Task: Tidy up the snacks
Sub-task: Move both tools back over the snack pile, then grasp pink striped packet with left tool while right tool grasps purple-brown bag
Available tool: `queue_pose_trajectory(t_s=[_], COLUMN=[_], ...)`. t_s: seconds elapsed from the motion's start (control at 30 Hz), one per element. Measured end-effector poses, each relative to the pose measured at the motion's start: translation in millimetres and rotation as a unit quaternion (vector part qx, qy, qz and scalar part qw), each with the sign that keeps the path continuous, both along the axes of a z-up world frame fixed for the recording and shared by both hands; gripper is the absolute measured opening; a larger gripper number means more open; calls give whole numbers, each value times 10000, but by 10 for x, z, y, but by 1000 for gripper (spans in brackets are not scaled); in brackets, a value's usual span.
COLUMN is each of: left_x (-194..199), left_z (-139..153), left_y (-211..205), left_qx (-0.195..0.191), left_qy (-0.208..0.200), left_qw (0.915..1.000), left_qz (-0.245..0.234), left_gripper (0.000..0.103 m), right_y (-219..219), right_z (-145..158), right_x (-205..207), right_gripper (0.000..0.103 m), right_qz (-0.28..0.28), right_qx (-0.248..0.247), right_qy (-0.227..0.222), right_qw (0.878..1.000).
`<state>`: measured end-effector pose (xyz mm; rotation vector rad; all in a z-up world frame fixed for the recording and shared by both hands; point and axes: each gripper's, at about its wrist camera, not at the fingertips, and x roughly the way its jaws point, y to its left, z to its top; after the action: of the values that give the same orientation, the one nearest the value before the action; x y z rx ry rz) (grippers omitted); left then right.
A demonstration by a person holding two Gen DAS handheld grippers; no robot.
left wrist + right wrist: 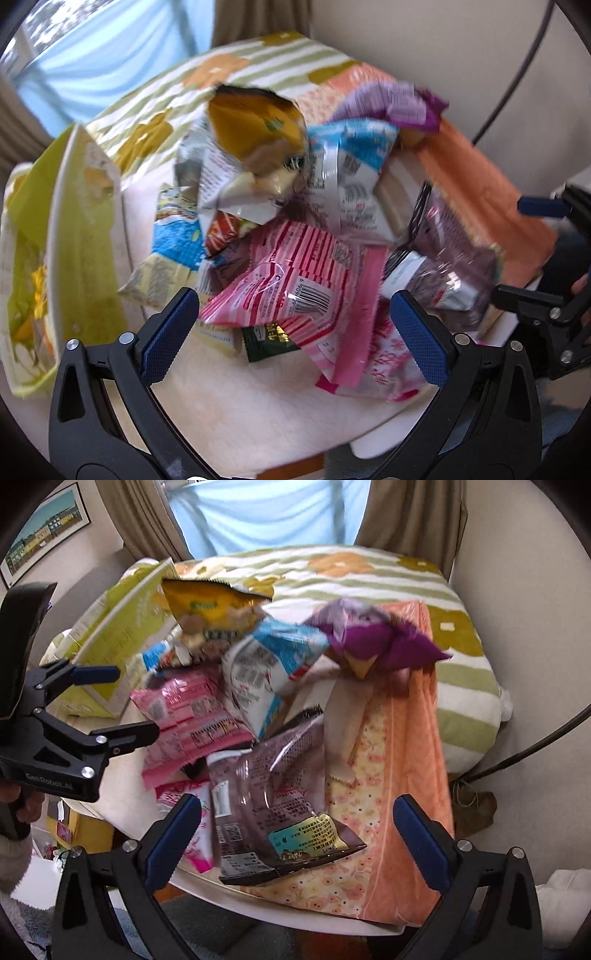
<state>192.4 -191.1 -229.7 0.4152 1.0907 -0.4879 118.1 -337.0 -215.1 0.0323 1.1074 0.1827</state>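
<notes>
A loose heap of snack packets lies on a white round table [240, 406]. In it are a pink striped packet [295, 280], a yellow bag [255, 125], a blue and white bag [351, 166], a purple packet [399, 103] and a dark brown bag [450, 258]. My left gripper [295, 332] hovers open just before the pink striped packet, holding nothing. My right gripper [295, 838] is open over the near end of the dark brown bag [273, 786], also holding nothing. Each gripper shows in the other's view: the right gripper [524, 251] and the left gripper [122, 705].
A yellow-green cardboard box [74, 229] stands open at the left of the heap. An orange floral cloth [406, 738] covers the table's right side. Behind is a bed with a green striped blanket [369, 576], then curtains and a window. A dark cable [535, 746] runs along the right wall.
</notes>
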Motion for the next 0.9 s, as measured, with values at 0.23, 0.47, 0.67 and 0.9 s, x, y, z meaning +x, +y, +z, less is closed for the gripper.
queue_pose_trajectory(t_s=[0.23, 0.47, 0.67, 0.9], left_x=[125, 222, 284, 192], left_z=[-280, -432, -448, -427], left_y=[-60, -139, -147, -89], left_qx=[241, 314, 271, 185], left_qy=[137, 285, 355, 348], left_qw=[9994, 9986, 9984, 9988], left_qz=[-207, -326, -359, -278], left_gripper=[102, 94, 86, 81], right_y=[74, 70, 97, 149], right_z=[-239, -330, -410, -532], right_x=[110, 203, 249, 271], right_gripper=[103, 103, 103, 103], right_qz=[333, 485, 580, 640], right_qx=[-125, 312, 461, 512], right_qy=[348, 568, 704, 788], right_qw=[9988, 9967, 9948, 9935])
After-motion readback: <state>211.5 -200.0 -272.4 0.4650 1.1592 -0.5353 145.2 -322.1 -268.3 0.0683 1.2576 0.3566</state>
